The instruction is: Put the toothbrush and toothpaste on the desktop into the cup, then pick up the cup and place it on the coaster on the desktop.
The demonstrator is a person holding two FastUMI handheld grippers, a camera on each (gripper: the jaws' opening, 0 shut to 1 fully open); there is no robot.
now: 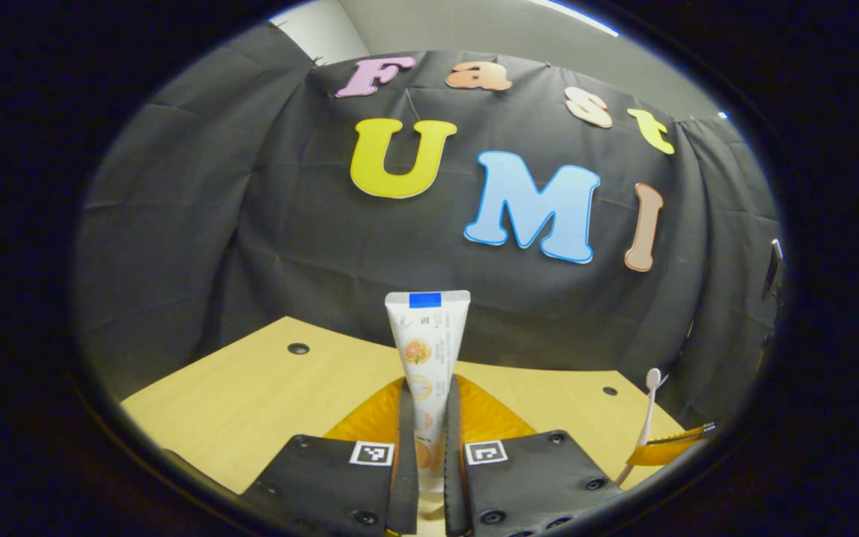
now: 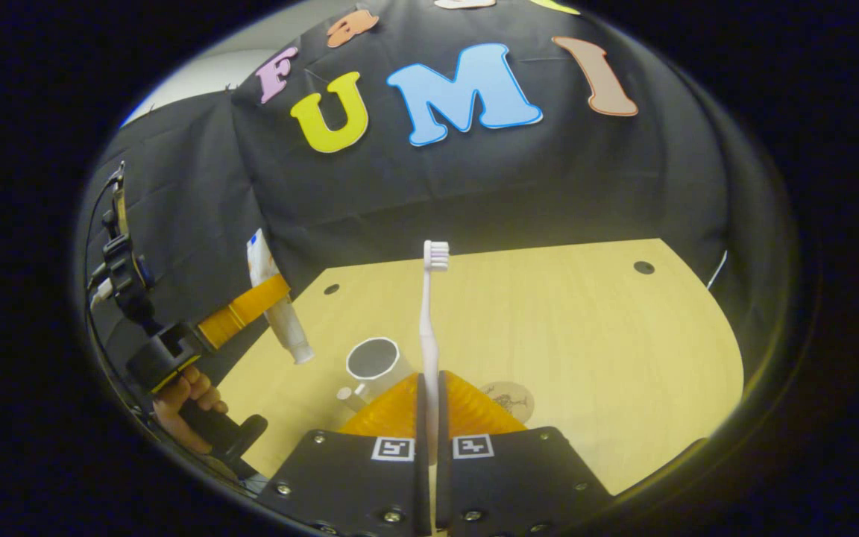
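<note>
Both tools are up off the desk [image 2: 586, 335], each with something caught in it. In the left gripper view, the left gripper [image 1: 429, 455] has its two fingers pressed in on the lower part of the toothpaste [image 1: 429, 350]; the white tube stands upright between them, its flat crimped end with a blue patch at the top, an orange fruit print on its front. Far off at the right edge of that view the toothbrush [image 1: 648, 410] shows as a thin pale stick — held in the orange fingers of the other tool.

In the right gripper view, the right gripper [image 2: 430, 447] pinches the toothbrush handle between its closed fingers; the brush points straight up, bristles at the top and facing right. Down on the desk, just left of the brush handle, stands the cup [image 2: 373, 365], a white mug with a dark inside and its handle toward the lower left; it looks empty from here. The coaster [image 2: 508, 399] lies flat on the wood just right of the orange fingers, apart from the cup; it is a pale round disc with a faint drawing.

At the left of that view a hand [image 2: 187, 403] grips the left tool's dark handle, and the tube hangs tilted in its orange fingers, cap end down, above the desk and left of the cup.
</note>
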